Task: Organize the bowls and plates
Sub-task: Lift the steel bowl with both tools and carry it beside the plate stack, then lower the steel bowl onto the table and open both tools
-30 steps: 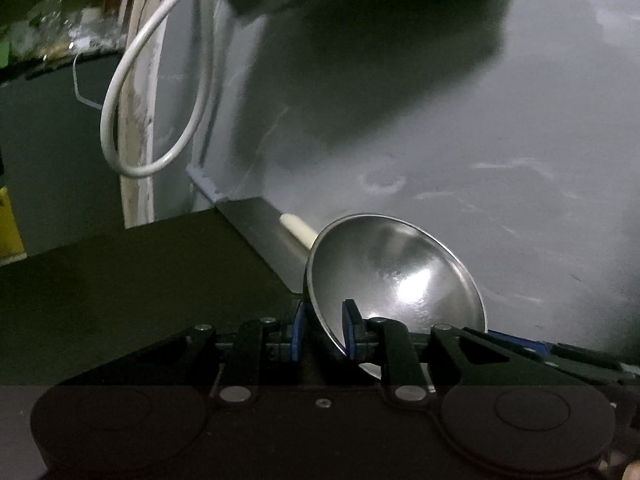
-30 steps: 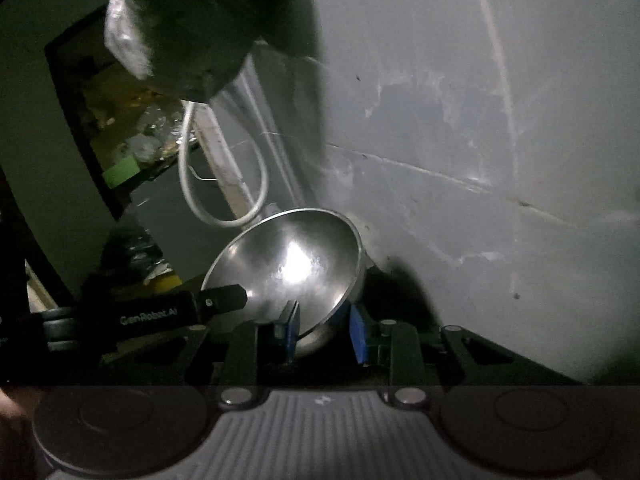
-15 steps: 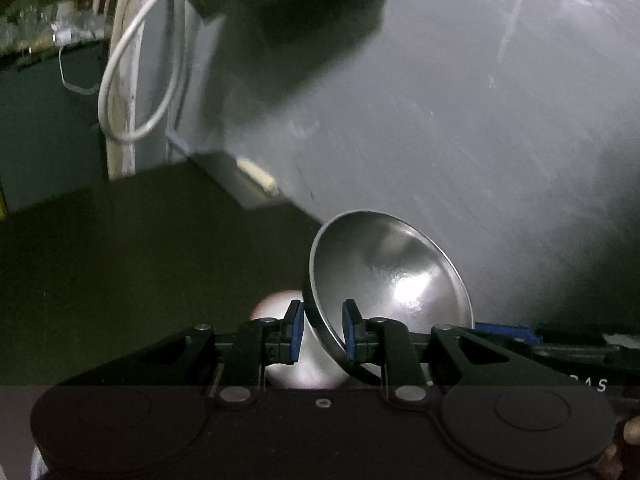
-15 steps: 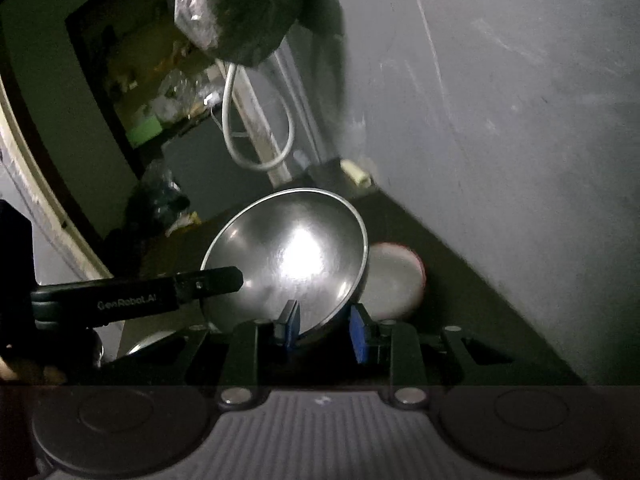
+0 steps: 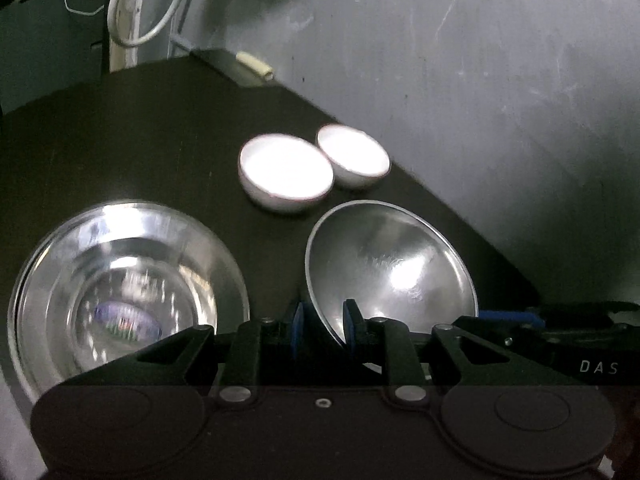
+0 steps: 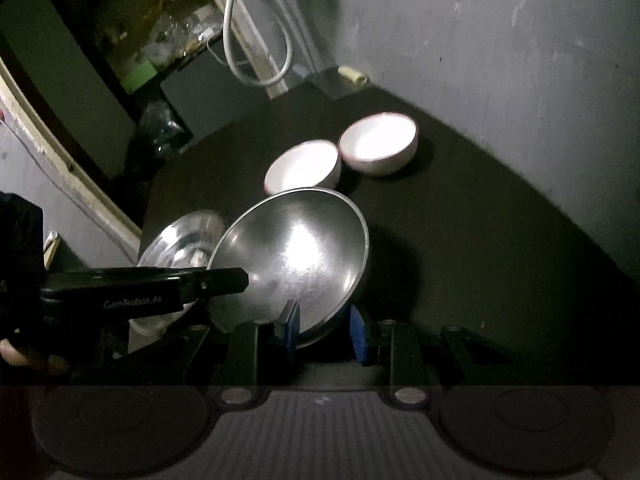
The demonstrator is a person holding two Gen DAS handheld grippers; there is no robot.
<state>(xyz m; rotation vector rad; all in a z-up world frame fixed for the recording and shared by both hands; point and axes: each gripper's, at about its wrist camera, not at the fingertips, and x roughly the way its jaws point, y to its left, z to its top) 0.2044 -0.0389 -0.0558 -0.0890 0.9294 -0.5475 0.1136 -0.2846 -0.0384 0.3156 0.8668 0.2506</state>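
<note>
— Over the dark table, what have they got hold of?

— One steel bowl, tilted on edge and held by both tools at once. The left tool has its blue pads either side of the near rim, clenched on it. The right tool pinches the same bowl on its near rim, one pad inside, the other outside.

— So it's off the table?

— Looks lifted and tipped, hollow side facing the cameras. Whether its far edge touches the table I can't tell.

— Anything else lying there?

— Two white bowls, side by side and just about touching, further back near the grey wall. The nearer white bowl sits just beyond the steel one; the farther white bowl is to its right, closer to the wall.

— And on the left?

— A steel plate with a deep centre, flat on the table at the near left, just beside the held bowl. From the right wrist view it peeks out behind the left tool's black arm, which carries pale lettering.

— What's at the far end?

— A white cable looping down by a pale post, and a small cream-coloured cylinder lying at the far corner of the table against the wall. It's dim there, so I can't make out more.
</note>
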